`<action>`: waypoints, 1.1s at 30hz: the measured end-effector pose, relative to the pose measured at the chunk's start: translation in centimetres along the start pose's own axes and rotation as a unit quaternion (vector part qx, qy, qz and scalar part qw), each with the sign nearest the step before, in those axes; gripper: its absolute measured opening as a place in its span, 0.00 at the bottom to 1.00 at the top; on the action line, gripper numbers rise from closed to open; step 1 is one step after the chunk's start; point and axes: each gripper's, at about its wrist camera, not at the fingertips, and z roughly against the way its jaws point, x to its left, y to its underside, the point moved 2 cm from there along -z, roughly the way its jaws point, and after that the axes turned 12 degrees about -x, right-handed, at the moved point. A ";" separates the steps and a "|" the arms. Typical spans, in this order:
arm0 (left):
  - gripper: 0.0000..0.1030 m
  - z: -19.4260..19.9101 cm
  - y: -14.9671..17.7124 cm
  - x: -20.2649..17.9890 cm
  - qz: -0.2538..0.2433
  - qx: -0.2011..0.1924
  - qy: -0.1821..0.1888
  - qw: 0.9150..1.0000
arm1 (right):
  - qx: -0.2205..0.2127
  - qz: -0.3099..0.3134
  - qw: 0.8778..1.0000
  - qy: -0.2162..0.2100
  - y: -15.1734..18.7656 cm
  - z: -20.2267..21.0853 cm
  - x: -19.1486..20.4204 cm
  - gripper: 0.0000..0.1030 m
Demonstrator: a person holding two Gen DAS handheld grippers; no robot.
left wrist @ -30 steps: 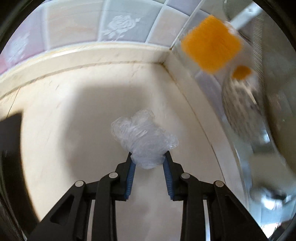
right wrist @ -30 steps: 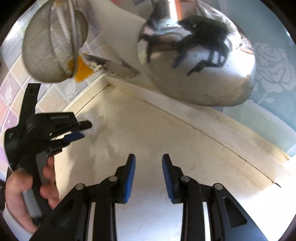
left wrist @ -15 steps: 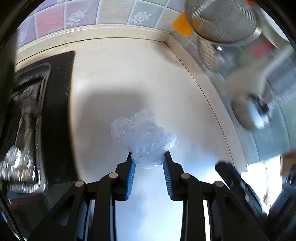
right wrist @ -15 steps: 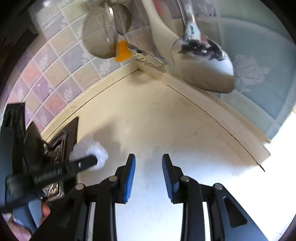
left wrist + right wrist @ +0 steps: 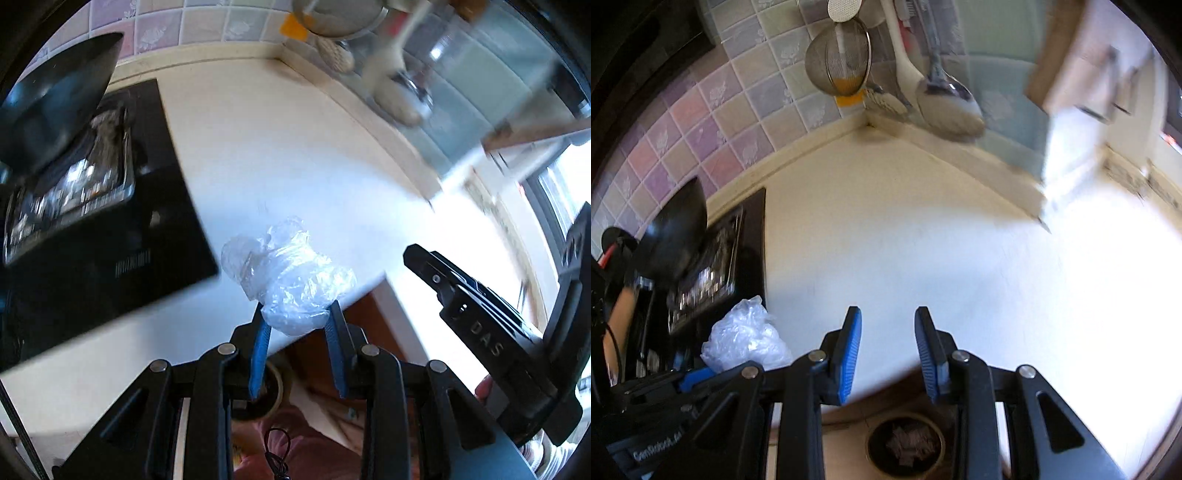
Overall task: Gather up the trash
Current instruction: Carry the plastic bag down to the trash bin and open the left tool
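The left tongs (image 5: pixel 297 325), black with blue ribbed pads, are clamped on a crumpled wad of clear plastic film (image 5: pixel 288 277), which bulges out ahead of the fingertips and hangs above the front edge of the pale cream stone desk (image 5: pixel 277 155). The right tongs (image 5: pixel 888 332) stand partly open with nothing between their pads, just to the right of the left ones, and from their camera the film wad (image 5: pixel 746 341) shows close at the lower left. Directly below both tongs, past the desk edge, a round tan-rimmed bin (image 5: pixel 905 445) with dark scraps in it sits on the floor; it looks the likely place for the wad, so the coming move probably turns on carrying the film outward and down until it hangs over that opening, and the left hand already has it. The desk edge is the only thing between wad and bin. Further left on the desk lies a black glass cooktop (image 5: pixel 110 229) with a dark wok (image 5: pixel 55 110) over it. At the far corner a wire-mesh strainer (image 5: pixel 838 61), a white spoon (image 5: pixel 905 66) and a steel ladle (image 5: pixel 949 103) hang against the pastel tiled wall (image 5: pixel 713 122).
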 end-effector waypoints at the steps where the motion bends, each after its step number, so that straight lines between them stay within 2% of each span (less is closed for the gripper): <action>1: 0.27 1.5 1.8 0.1 -0.004 0.002 0.004 1.000 | 0.003 -0.003 1.000 0.001 1.0 0.7 0.0 0.29; 5: 0.27 3.9 6.7 0.1 -0.012 0.015 0.015 1.000 | 0.021 -0.003 1.000 0.005 5.5 3.2 0.1 0.29; 10: 0.27 4.8 11.5 0.7 -0.009 0.039 0.025 0.999 | 0.066 0.009 0.998 -0.003 10.7 4.9 0.5 0.29; 14: 0.27 4.4 14.6 1.4 -0.011 0.054 0.028 0.998 | 0.103 0.018 0.994 -0.013 14.0 5.0 0.5 0.29; 18: 0.27 2.1 17.6 2.2 0.009 0.079 0.039 0.996 | 0.161 0.008 0.987 -0.024 17.8 2.9 -0.5 0.29; 22: 0.28 -1.5 21.4 3.4 0.013 0.105 0.044 0.993 | 0.207 0.003 0.978 -0.026 22.1 -0.5 -2.3 0.29; 25: 0.28 -5.5 25.0 4.8 0.009 0.124 0.043 0.991 | 0.237 0.013 0.971 -0.017 26.3 -4.5 -4.1 0.29; 33: 0.29 -20.0 33.8 7.7 -0.001 0.186 0.014 0.982 | 0.280 0.040 0.959 0.010 36.4 -14.4 -8.5 0.29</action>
